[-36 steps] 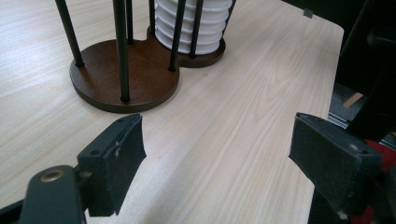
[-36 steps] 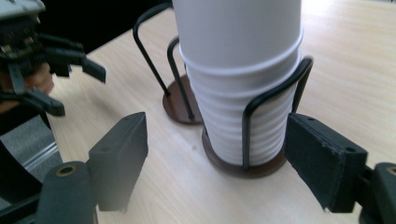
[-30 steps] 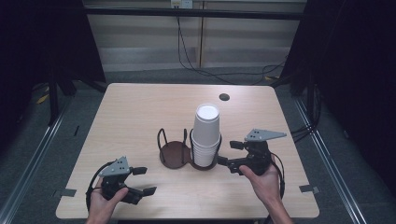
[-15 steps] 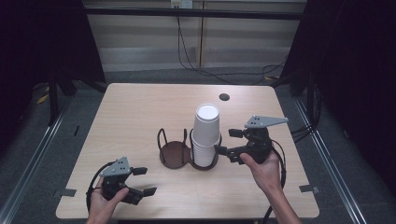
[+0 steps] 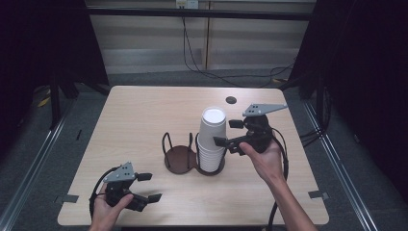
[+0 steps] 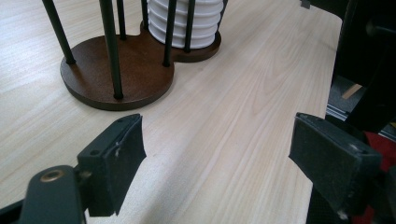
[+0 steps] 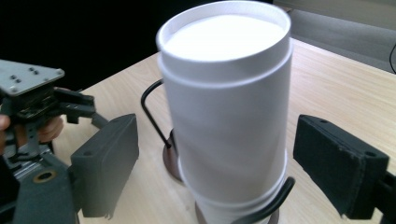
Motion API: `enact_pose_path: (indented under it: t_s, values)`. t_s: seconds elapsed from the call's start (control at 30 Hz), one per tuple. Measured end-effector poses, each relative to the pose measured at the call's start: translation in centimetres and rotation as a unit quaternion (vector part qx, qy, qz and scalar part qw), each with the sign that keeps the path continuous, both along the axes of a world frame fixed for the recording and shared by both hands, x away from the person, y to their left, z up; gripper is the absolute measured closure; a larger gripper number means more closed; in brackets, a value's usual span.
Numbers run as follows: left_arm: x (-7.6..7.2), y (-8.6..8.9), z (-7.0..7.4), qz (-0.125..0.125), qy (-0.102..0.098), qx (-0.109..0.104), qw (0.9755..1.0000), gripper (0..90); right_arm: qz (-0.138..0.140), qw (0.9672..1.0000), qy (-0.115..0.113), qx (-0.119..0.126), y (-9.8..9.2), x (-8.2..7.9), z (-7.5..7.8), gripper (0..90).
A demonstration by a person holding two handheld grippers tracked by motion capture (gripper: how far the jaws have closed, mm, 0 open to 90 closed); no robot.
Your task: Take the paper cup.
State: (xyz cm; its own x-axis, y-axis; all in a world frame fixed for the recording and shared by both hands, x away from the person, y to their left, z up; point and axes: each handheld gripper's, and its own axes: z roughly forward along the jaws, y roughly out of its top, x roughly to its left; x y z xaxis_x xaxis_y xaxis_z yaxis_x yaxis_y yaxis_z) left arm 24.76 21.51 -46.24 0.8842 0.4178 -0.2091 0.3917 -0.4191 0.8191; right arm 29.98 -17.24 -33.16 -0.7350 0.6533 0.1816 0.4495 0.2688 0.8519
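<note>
While left claw (image 5: 144, 186) idles open on pale wooden counter (image 5: 144, 120), right claw (image 5: 223, 132) open, straddling top white upside-down paper cup (image 5: 213, 127), pads clear.

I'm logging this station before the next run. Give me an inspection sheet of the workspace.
Surface: wooden table, bare apart from the holder; dark spot near the far edge.
Job's things: stack of white cups, upside down, in a dark two-slot holder; other slot empty.
Clutter: nothing seen.
Grippers: right gripper open, jaws either side of the top cup; left gripper open, empty, near the front edge.
Cables: cable trails from the right gripper; wires on the far floor.
Surroundings: dark curtains, floor rails.
</note>
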Motion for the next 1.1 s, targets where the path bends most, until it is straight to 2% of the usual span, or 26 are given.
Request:
enact_pose_path:
  t_s: [0.07, 0.2, 0.33, 0.47, 0.5, 0.57, 0.77, 0.93, 1.1]
  values:
    - [0.0, 0.0, 0.0, 0.0, 0.0, -0.001, 1.0, 17.6, -0.007, 1.0, 0.003, -0.005, 0.2, 0.6, 0.0, 14.9]
    - [0.0, 0.0, 0.0, -0.001, 0.0, 0.001, 1.0, 17.6, -0.01, 0.9999, 0.003, 0.004, 0.4, 1.5, -0.1, 14.9]
    - [0.0, 0.0, 0.0, -0.002, 0.001, 0.001, 1.0, 17.6, -0.006, 1.0, -0.002, 0.007, 0.8, 2.0, 0.2, 14.5]
    - [0.0, -0.1, 0.0, -0.002, 0.001, 0.0, 1.0, 17.6, 0.005, 0.9999, 0.005, 0.014, 1.3, 2.6, 0.4, 14.9]
    - [0.0, -0.1, 0.0, -0.003, 0.001, 0.001, 1.0, 17.6, 0.002, 0.9999, 0.006, 0.009, 1.4, 2.8, 0.4, 14.7]
    - [0.0, -0.1, 0.0, -0.003, 0.001, 0.001, 1.0, 17.6, 0.013, 0.9997, 0.019, 0.001, 1.8, 3.4, 0.3, 14.7]
    - [0.0, 0.0, 0.0, -0.004, 0.002, 0.001, 1.0, 17.6, 0.018, 0.9993, 0.022, -0.025, 2.8, 3.9, 0.7, 16.4]
    - [0.0, -0.1, 0.0, -0.005, 0.002, 0.003, 1.0, 17.6, 0.015, 0.9991, 0.029, -0.026, 3.0, 4.1, 0.4, 17.7]
    - [0.0, -0.1, -0.1, -0.006, 0.003, 0.006, 1.0, 17.6, 0.013, 0.9991, 0.018, -0.037, 3.1, 3.9, 0.6, 19.5]
